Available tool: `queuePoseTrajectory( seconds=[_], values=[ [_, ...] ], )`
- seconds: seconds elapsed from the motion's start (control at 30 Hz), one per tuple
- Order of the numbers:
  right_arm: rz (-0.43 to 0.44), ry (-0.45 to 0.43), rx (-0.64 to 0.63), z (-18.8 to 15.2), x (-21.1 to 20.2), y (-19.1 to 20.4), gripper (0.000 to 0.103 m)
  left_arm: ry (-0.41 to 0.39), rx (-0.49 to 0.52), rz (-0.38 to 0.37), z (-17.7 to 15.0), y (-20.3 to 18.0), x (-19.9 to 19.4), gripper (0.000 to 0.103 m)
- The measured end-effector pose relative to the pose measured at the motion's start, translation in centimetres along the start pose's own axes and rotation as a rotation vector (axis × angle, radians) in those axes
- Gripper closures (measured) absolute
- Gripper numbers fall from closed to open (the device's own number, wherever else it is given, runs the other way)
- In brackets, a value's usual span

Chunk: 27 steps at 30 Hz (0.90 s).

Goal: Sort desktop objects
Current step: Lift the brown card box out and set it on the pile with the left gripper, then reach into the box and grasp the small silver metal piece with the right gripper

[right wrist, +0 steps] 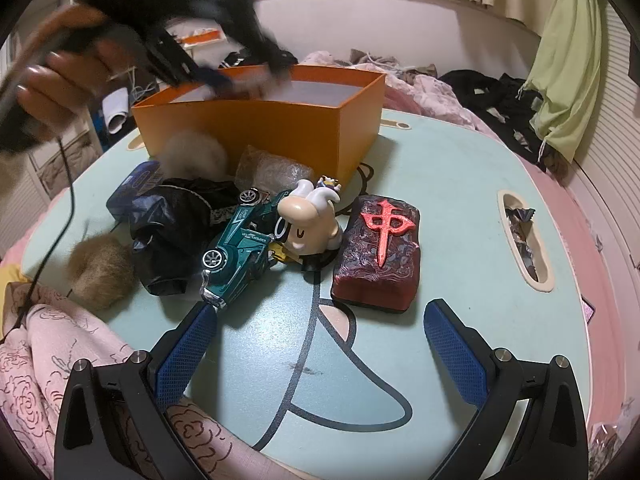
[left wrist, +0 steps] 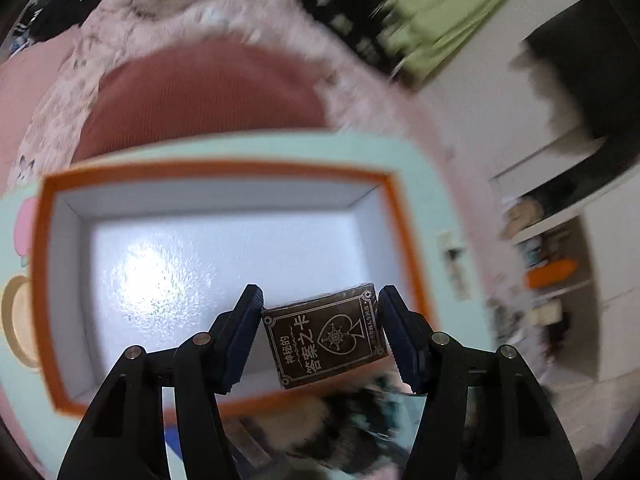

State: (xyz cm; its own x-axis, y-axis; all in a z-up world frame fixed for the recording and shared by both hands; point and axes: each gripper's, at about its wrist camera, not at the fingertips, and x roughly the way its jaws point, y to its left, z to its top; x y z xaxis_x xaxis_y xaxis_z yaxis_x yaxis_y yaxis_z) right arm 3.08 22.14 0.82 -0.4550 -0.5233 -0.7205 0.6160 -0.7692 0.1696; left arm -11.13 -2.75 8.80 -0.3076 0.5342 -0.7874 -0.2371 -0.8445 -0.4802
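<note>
I have the left gripper [left wrist: 320,334] clamped on a dark card pack [left wrist: 326,340], held over the near edge of the orange box [left wrist: 224,170], whose white floor looks bare, so sorting has barely begun. The pack's long axis runs roughly between the pads, tilted, printed face towards my camera. In front of the box wait a toy car [right wrist: 236,240], figurine [right wrist: 310,220], red block [right wrist: 378,248] and fluff balls [right wrist: 100,276]; the right gripper [right wrist: 320,352] hangs spread and empty.

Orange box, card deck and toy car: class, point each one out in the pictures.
Orange box [right wrist: 256,128]: right wrist view, on its front wall.
Card deck [left wrist: 326,338]: left wrist view, on its printed face.
Toy car [right wrist: 236,240]: right wrist view, on its green body.
</note>
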Motion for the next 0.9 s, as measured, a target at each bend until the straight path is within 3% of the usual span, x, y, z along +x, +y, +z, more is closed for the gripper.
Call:
queuePoseTrajectory(
  seconds=[0.13,0.23,0.33,0.57,0.63,0.77,0.9],
  values=[
    [0.001,0.0,-0.001,0.0,0.0,0.0,0.0,-0.034,0.082,-0.101,-2.9,-1.8,-3.6,0.042],
    [0.002,0.0,-0.001,-0.1,0.0,0.0,0.0,-0.018,0.119,-0.069,-5.1,-3.1,-2.0,0.042],
    [-0.002,0.001,-0.003,0.1,-0.1,-0.1,0.0,-0.056,0.122,-0.014,-7.3,-2.9,-1.1,0.042],
    [0.053,-0.009,0.047,0.6,-2.3,-2.0,0.008,-0.128,0.085,-0.006,-9.5,-2.1,0.1,0.03],
    [0.108,0.003,0.066,0.8,-3.3,-3.2,0.013,-0.154,0.079,-0.013,-10.0,-1.6,-0.8,0.03],
    [0.212,0.021,0.11,2.6,-4.9,-5.4,0.04,-0.252,0.058,-0.056,-10.4,-0.2,-3.2,0.03],
    [0.276,0.01,0.09,8.7,-5.8,-7.3,0.064,-0.355,-0.001,-0.062,-10.7,1.6,-5.4,0.028]
  ],
)
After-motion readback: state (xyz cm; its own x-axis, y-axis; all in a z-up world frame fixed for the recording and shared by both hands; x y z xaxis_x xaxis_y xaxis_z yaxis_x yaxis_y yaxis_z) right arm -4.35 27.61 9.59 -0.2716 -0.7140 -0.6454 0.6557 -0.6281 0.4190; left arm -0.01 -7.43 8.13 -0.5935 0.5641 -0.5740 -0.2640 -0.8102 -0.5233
